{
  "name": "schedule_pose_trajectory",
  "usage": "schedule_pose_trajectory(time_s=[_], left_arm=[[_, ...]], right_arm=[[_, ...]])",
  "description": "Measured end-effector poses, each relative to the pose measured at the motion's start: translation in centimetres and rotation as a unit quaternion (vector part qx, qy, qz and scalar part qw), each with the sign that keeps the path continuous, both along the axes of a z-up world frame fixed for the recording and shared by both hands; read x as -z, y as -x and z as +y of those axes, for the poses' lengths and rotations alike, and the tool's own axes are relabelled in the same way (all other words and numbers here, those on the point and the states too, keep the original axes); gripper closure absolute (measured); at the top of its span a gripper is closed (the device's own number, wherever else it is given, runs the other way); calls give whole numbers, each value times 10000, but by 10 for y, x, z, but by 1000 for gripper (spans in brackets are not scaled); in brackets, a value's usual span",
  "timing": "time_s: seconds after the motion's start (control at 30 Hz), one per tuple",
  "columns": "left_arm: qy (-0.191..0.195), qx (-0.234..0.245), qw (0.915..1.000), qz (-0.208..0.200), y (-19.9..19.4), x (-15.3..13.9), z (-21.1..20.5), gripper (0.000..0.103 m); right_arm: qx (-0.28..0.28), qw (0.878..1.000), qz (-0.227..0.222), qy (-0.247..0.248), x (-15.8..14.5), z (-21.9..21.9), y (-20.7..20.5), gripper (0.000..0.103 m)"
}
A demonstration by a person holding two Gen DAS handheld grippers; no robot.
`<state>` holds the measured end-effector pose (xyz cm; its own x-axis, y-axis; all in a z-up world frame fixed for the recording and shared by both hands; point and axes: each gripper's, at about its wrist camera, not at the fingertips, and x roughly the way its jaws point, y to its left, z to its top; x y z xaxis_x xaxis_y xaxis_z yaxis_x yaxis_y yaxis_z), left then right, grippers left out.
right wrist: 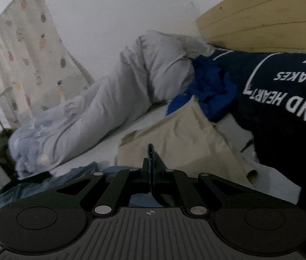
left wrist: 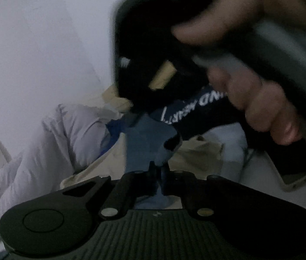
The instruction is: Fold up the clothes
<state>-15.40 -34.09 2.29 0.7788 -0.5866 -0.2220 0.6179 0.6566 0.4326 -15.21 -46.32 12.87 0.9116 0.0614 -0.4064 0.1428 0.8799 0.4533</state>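
Left gripper (left wrist: 157, 169) pinched on light-blue cloth (left wrist: 144, 138), right gripper (right wrist: 151, 158) pressed together, perhaps nipping the same blue fabric, beige garment (right wrist: 174, 136) just beyond on white bed (right wrist: 101, 149), navy printed shirt (right wrist: 283, 86) farther right, grey duvet (right wrist: 114, 95) behind.

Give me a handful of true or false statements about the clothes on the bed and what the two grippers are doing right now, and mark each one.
1. The right gripper has its fingers closed together. True.
2. The navy shirt with white lettering lies folded on top of the beige garment. False: it lies spread out beside the beige garment, toward the wooden headboard.
3. A bright blue garment lies crumpled between the grey bedding and the navy shirt. True.
4. The left gripper is wide open. False: its fingers are pinched on blue fabric.
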Motion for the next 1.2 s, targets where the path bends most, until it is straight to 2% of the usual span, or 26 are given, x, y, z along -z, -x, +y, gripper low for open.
schedule_pose_trajectory(time_s=[0.13,0.4,0.53,0.63,0.77,0.93,1.03,1.13,1.2], left_arm=[[421,-66,9984,364,-5,-21,36,97],[1031,-220,9898,957,-15,-67,127,98],[1427,-497,9814,1183,-28,-93,184,98],[1778,-755,9726,1297,-39,-109,231,98],[2351,-1127,9525,1572,-68,-121,290,98],[2978,-1621,9200,1966,-107,-113,368,98],[3369,-1919,8952,2197,-123,-100,418,98],[3852,-2243,8608,2454,-139,-81,469,98],[4032,-2451,8433,2573,-149,-74,496,98]], right_arm=[[-226,9991,-185,-321,-2,11,-4,100],[-759,9956,-514,-177,-34,69,-14,100],[-1009,9934,-506,-218,-54,105,-35,100],[-1291,9905,-460,-61,-76,139,-65,100],[-1804,9828,-337,204,-103,197,-110,100],[-2499,9661,-129,630,-118,289,-172,100],[-2892,9525,80,953,-114,350,-209,100],[-3242,9372,275,1261,-102,409,-242,100],[-3405,9295,432,1348,-90,443,-262,100]])
